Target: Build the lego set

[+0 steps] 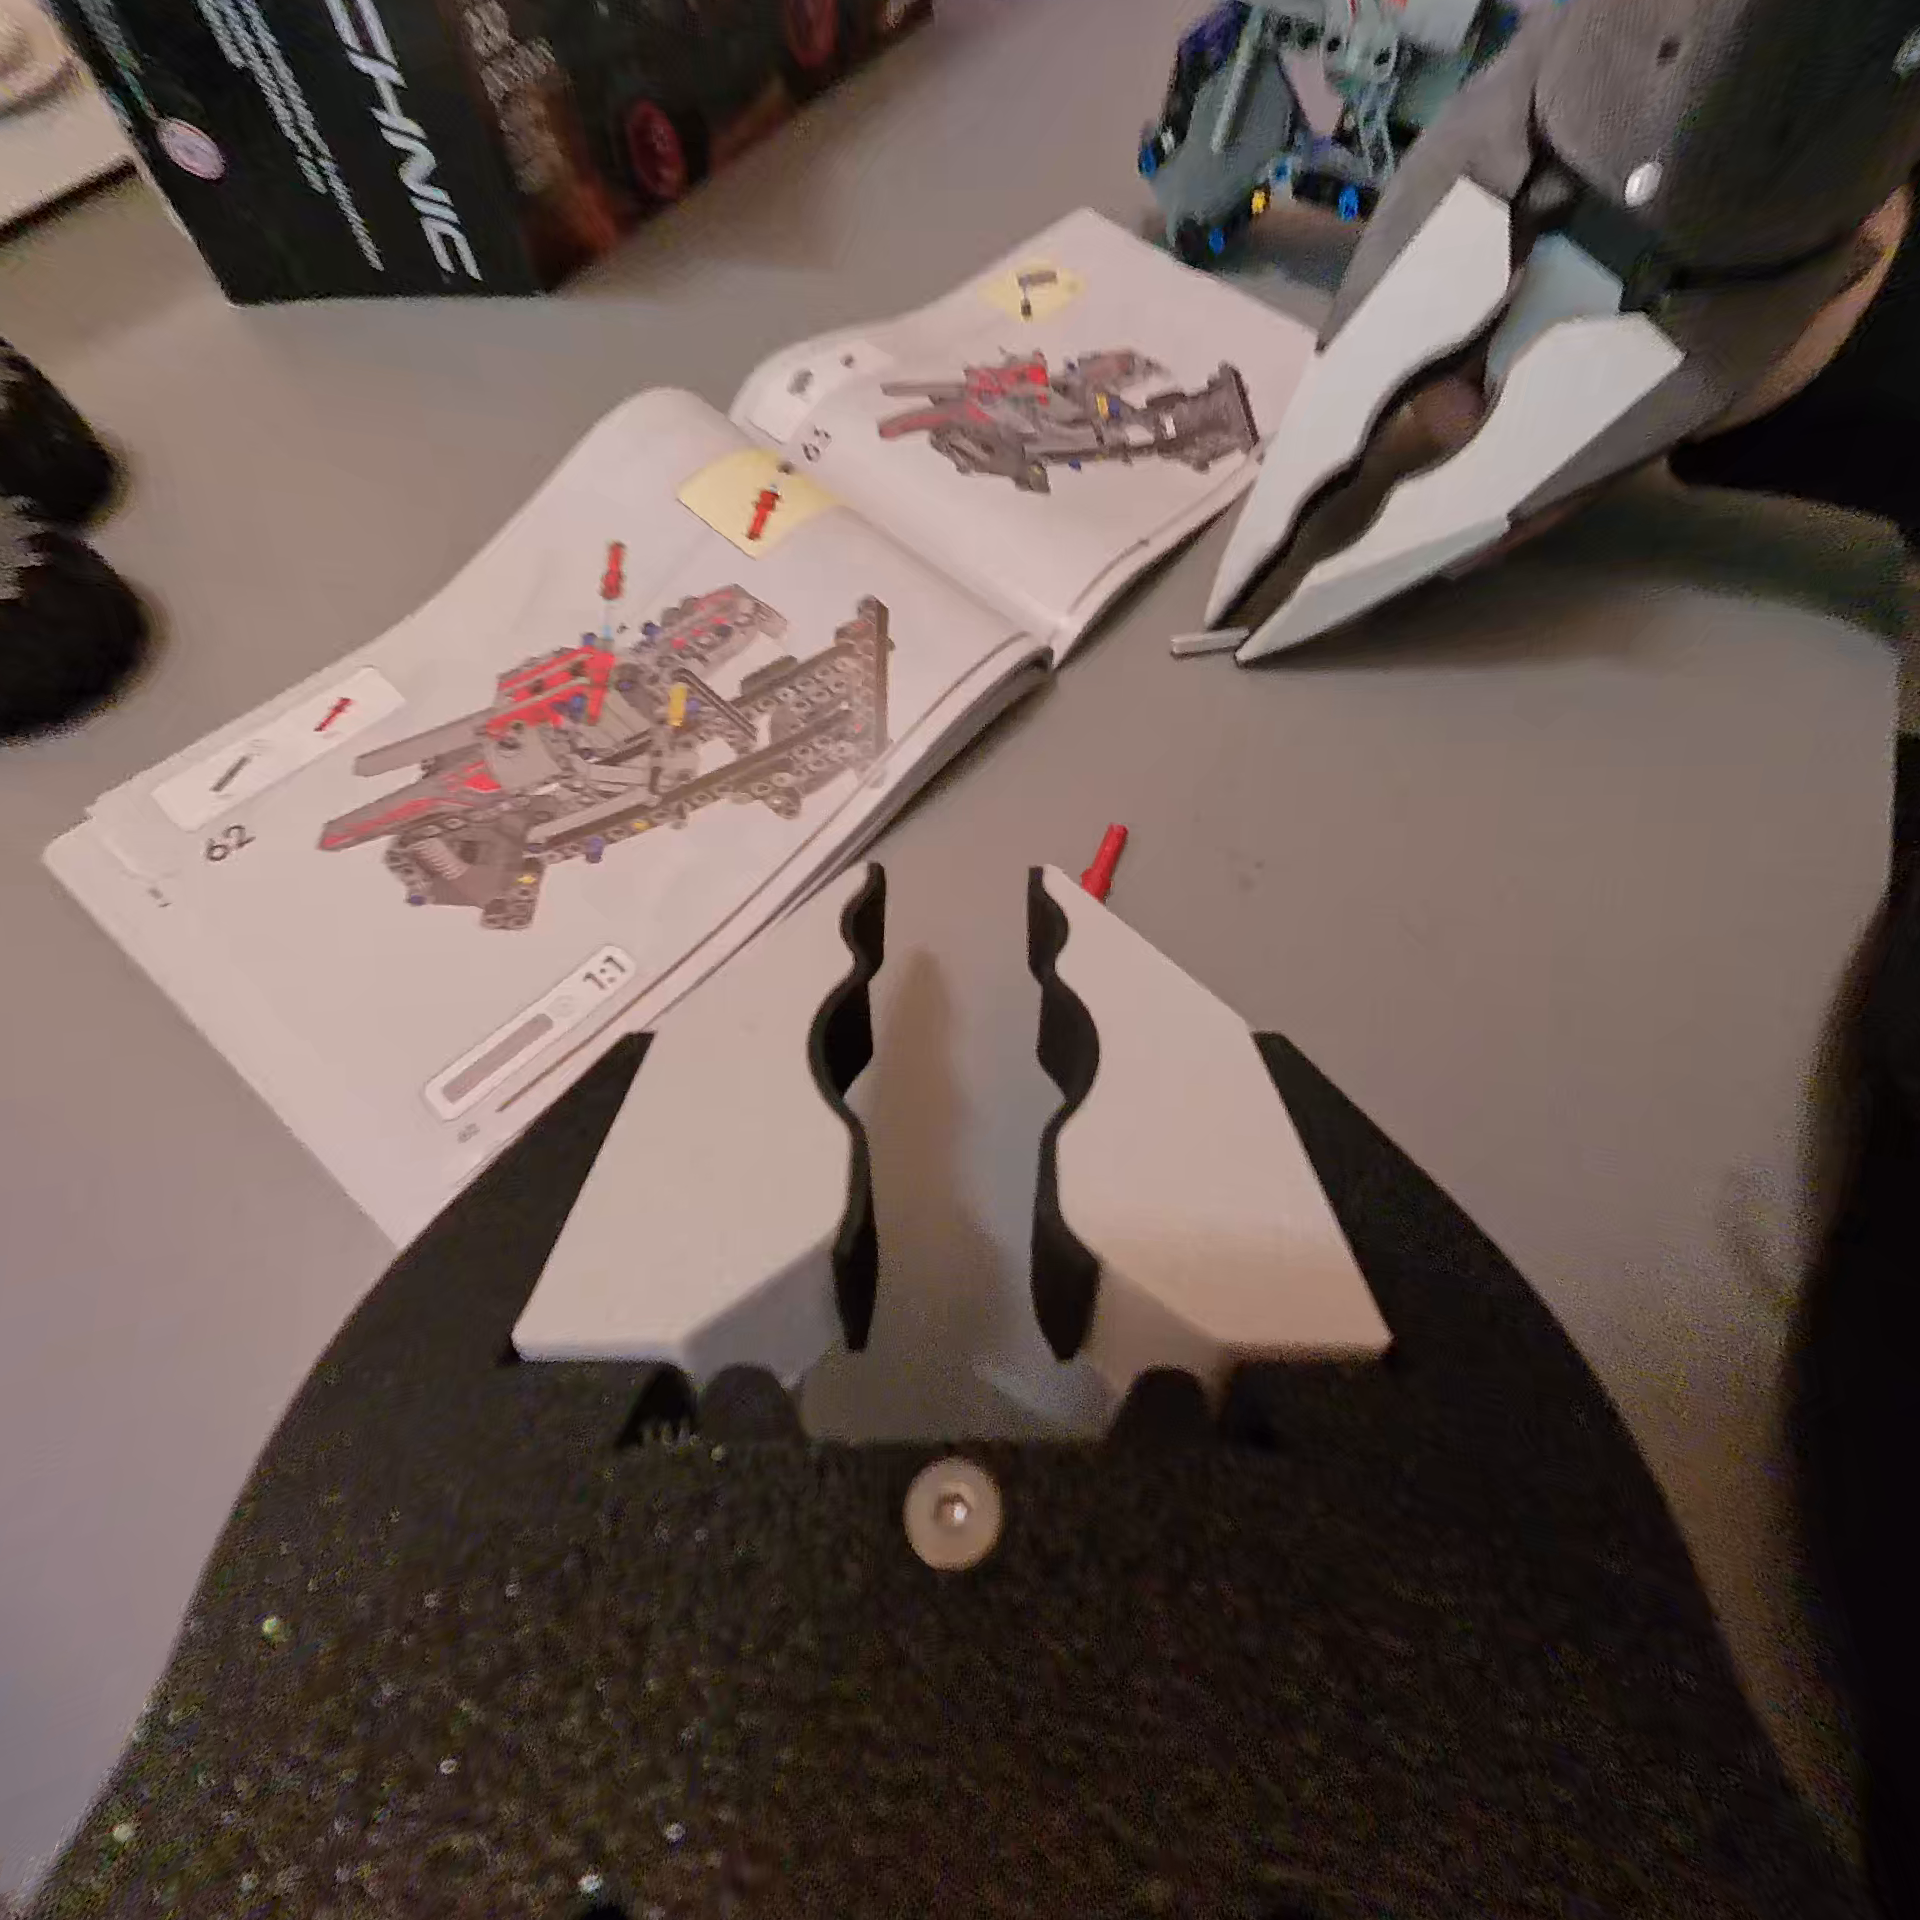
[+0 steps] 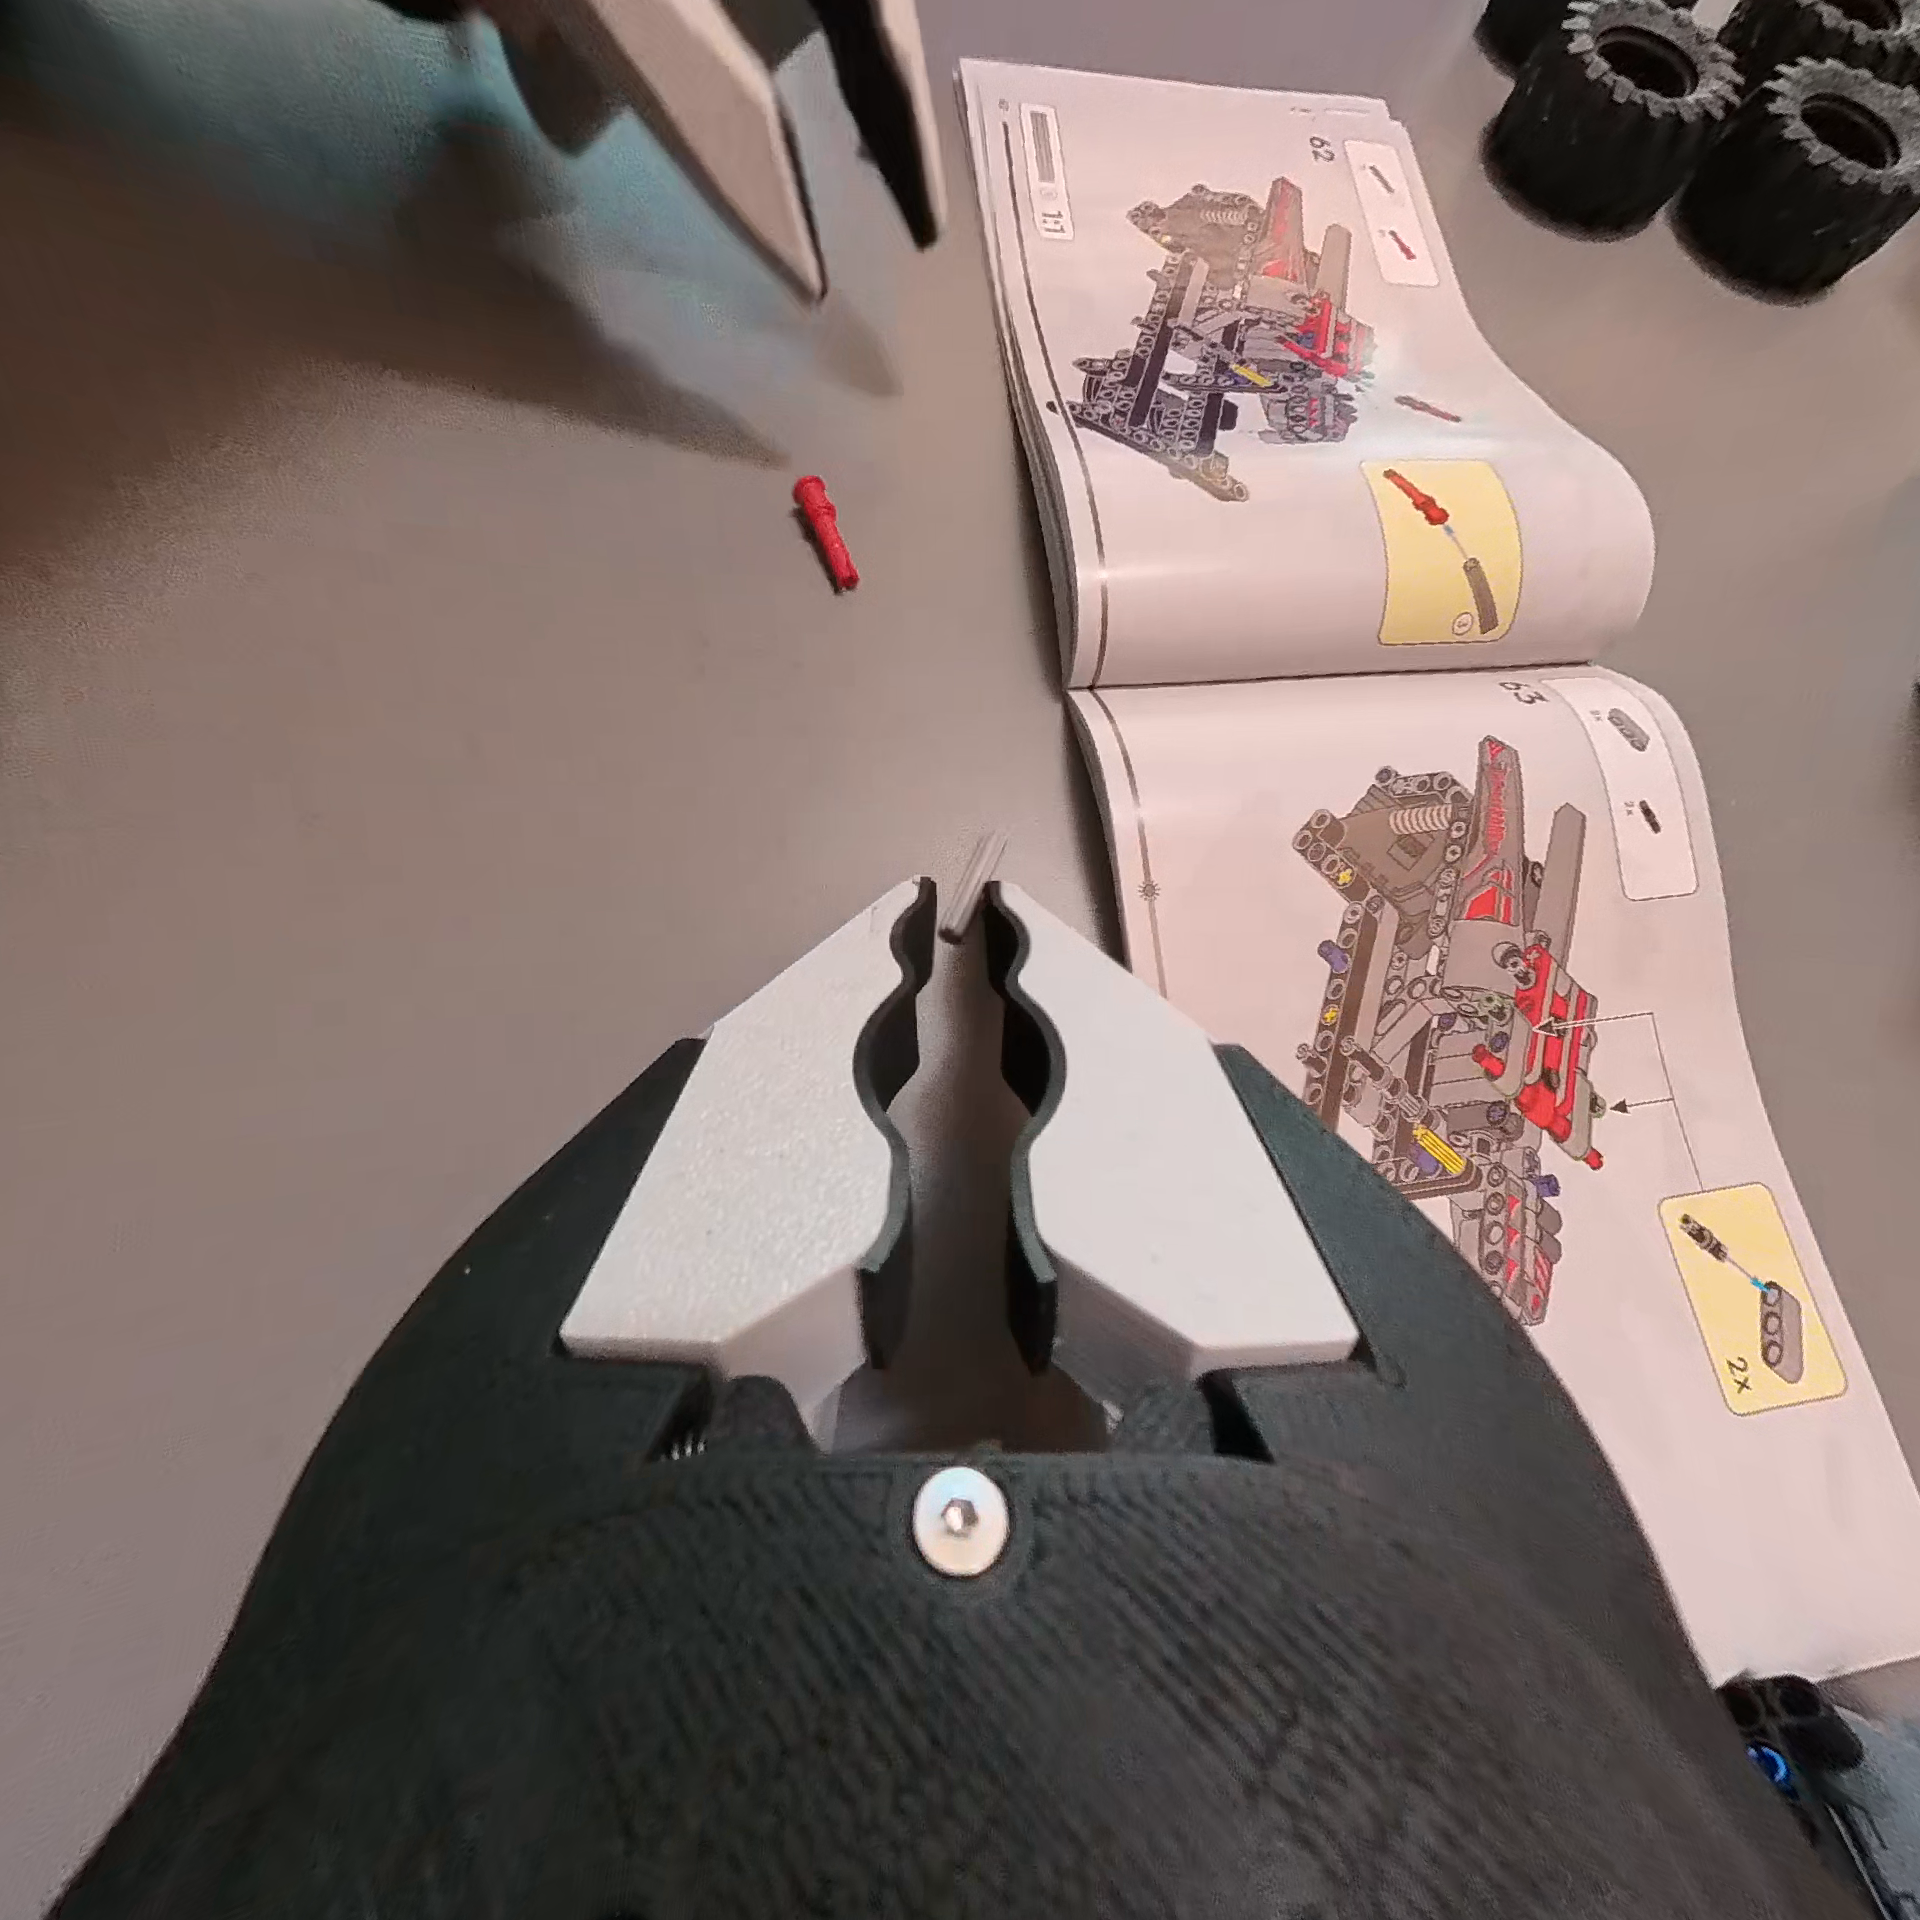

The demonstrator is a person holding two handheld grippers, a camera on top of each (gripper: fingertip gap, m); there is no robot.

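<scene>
A red pin [image 1: 1103, 857] lies on the grey table [image 1: 1455, 935], just past the right fingertip of my left gripper [image 1: 956, 878], which is open and empty and held low. The pin also shows in the right wrist view [image 2: 826, 532]. My right gripper [image 2: 956, 891] is shut on a short grey axle [image 2: 975, 881] at its tips, down at the table top beside the open instruction booklet [image 2: 1299, 520]. From the left wrist view, the right gripper [image 1: 1231, 639] has the axle [image 1: 1200, 642] sticking out to the left.
The booklet [image 1: 623, 675] lies open in the middle. A partly built grey and blue model [image 1: 1299, 125] stands at the back right and a dark box [image 1: 364, 135] at the back left. Black tyres [image 2: 1766, 135] sit beyond the booklet. My right fingertips sit around 12 centimetres from my left ones.
</scene>
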